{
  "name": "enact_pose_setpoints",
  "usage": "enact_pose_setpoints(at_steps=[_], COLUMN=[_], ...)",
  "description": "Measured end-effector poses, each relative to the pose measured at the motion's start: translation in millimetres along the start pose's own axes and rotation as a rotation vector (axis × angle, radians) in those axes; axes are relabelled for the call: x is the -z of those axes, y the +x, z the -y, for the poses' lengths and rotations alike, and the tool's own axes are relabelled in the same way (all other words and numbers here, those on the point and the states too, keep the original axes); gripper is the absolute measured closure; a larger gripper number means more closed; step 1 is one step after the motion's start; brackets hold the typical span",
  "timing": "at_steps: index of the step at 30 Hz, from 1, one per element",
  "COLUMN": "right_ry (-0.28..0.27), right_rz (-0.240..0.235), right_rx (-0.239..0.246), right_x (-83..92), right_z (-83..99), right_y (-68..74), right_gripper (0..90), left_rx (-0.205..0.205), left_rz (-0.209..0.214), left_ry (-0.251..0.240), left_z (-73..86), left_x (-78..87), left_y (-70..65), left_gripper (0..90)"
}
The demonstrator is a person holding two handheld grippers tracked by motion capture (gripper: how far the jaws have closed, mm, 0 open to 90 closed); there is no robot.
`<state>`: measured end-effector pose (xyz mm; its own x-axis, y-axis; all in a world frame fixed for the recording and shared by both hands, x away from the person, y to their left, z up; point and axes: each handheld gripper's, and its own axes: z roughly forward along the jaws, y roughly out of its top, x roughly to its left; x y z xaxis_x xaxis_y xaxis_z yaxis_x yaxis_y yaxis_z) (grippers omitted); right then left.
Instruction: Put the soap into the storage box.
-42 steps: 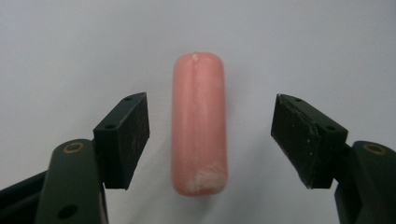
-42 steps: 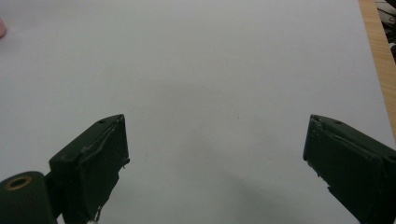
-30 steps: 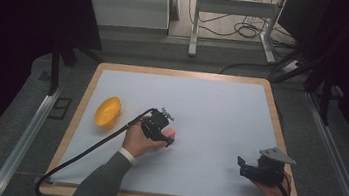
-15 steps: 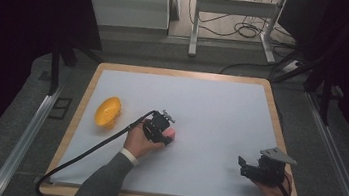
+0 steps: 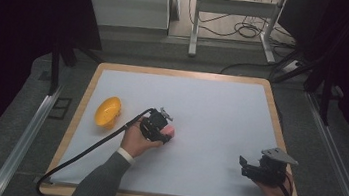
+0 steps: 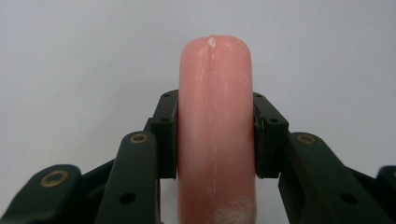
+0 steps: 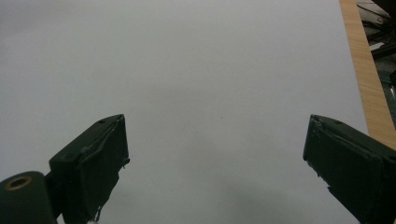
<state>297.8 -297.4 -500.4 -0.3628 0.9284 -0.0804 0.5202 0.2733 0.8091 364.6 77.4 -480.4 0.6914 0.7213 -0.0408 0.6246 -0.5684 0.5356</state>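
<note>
Left gripper [image 6: 215, 135] jaws newly clamped on pink sausage [image 6: 215, 116]

Grey sleeve [image 5: 101, 182], white cuff; black grippers, brass-ringed screws, black cable [image 5: 85, 150], grey three-cornered plate [image 5: 280, 155].

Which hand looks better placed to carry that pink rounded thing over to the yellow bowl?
The left. Its tool is already clamped on the pink, rounded, sausage-like object, and the yellow plastic bowl sits just beside it. The right tool stands open over bare white tabletop, far across.
</note>
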Motion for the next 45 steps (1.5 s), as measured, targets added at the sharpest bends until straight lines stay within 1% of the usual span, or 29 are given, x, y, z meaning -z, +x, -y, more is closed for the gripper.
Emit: enact_pose_setpoints(at_steps=[4,6,8,12,20,28,37,45], right_ry=[-0.003,-0.002,0.001,0.005,0.006,0.005,0.007,0.008], right_rz=[-0.003,-0.002,-0.002,0.000,-0.002,-0.001,-0.002,-0.001], right_rx=[-0.002,-0.002,-0.003,0.001,0.001,0.000,0.001,0.002], right_x=[0.6,0.5,0.4,-0.5,-0.9,-0.7,-1.5,-1.9], right_z=[-0.3,-0.2,-0.1,0.1,0.3,0.5,0.8,1.0], right_y=[-0.5,-0.6,-0.5,-0.1,0.2,-0.5,-0.3,-0.1], right_gripper=[6.4,6.4,6.5,6.5,6.5,6.4,6.4,6.4], left_rx=[0.006,0.000,0.007,0.010,0.021,0.017,0.014,0.025], left_rz=[0.009,-0.001,0.001,-0.009,-0.020,-0.028,-0.027,-0.038], left_ry=[-0.022,-0.029,-0.036,-0.038,-0.059,-0.062,-0.065,-0.081], left_z=[1.7,3.6,5.5,9.8,12.9,13.4,14.8,16.1], left_x=[10.3,14.6,17.7,23.5,29.9,35.4,39.0,46.3], left_y=[3.5,5.3,7.3,10.5,14.3,17.3,18.3,23.3], left_gripper=[60.1,60.2,60.1,60.2,60.2,60.2,60.2,60.2])
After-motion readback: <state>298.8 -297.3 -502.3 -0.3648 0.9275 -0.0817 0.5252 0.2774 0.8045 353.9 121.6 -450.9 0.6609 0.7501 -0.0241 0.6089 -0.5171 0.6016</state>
